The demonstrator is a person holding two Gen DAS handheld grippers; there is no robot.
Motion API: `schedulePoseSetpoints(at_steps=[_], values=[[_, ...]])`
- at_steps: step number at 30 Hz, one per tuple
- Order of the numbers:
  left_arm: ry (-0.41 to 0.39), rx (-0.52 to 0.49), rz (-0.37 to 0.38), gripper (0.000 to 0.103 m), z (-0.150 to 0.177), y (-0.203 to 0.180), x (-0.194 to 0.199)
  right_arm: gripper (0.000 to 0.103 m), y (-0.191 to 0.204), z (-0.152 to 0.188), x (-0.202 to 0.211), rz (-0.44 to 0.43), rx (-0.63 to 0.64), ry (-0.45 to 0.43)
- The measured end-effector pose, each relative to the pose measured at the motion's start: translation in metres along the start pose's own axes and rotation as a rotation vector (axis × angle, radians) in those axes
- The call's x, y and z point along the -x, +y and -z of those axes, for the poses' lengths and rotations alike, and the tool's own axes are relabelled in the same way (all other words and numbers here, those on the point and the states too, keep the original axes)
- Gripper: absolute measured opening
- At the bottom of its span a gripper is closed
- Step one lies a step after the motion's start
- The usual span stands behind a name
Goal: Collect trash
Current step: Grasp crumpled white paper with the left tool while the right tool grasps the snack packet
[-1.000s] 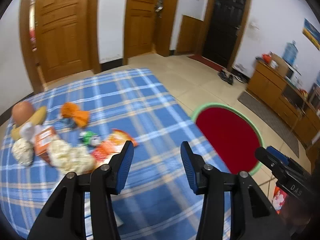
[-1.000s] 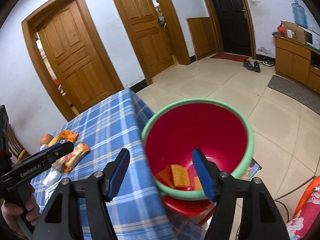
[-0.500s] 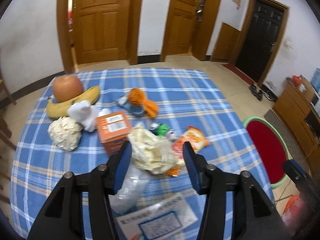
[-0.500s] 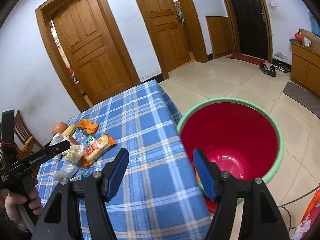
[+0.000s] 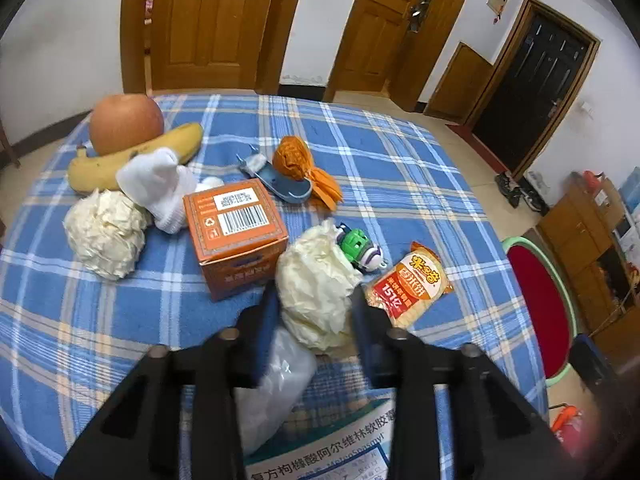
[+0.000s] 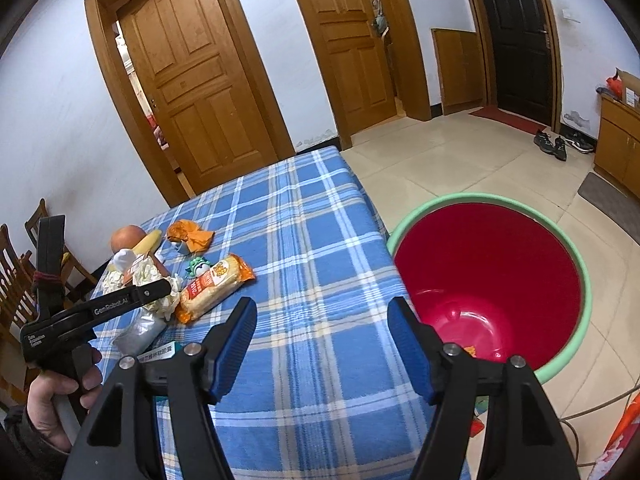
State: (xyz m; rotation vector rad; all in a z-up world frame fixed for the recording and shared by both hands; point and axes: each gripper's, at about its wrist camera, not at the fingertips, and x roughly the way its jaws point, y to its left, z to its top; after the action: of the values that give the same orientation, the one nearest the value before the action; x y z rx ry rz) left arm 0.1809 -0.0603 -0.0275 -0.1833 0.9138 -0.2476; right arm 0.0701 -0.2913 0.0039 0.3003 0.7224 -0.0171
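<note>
Crumpled paper wad (image 5: pixel 318 288) between left gripper (image 5: pixel 314 312) jaws (closing)

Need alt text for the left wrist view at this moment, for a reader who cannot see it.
The left gripper, whose jaws have just been closing, clamps a crumpled white paper wad on a blue plaid tablecloth. Around it lie an orange box, a snack packet, a green toy, a banana and an apple.

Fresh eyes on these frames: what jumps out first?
The left gripper, its jaws just closing around a crumpled pale paper wad at the near edge of the clutter on the blue plaid table. Next, the big red basin with a green rim, on the floor beside the table.
</note>
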Motion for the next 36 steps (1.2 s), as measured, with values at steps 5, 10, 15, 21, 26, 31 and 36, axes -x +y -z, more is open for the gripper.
schedulePoseSetpoints(at_steps=[5,10,15,21,26,31,36], values=[[-0.029,0.009,0.039,0.023,0.000,0.004,0.012,0.071,0.009,0.000,-0.007,-0.014,0.004,0.019],[-0.070,-0.003,0.048,0.023,0.000,0.005,0.034,0.072,0.022,-0.001,-0.019,-0.042,0.000,0.055],[-0.109,0.013,0.047,0.023,0.002,0.016,0.055,0.072,0.044,-0.003,-0.038,-0.088,-0.012,0.107],[-0.149,0.057,0.030,0.023,0.002,0.040,0.073,0.073,0.073,-0.003,-0.064,-0.114,-0.008,0.152],[-0.167,0.088,-0.019,0.023,0.005,0.062,0.079,0.074,0.095,-0.006,-0.082,-0.072,0.007,0.153],[-0.164,0.121,-0.020,0.023,0.011,0.080,0.076,0.075,0.108,-0.007,-0.103,-0.021,0.003,0.180],[-0.166,0.137,-0.008,0.023,0.013,0.090,0.075,0.077,0.116,-0.010,-0.121,0.023,-0.002,0.204]])
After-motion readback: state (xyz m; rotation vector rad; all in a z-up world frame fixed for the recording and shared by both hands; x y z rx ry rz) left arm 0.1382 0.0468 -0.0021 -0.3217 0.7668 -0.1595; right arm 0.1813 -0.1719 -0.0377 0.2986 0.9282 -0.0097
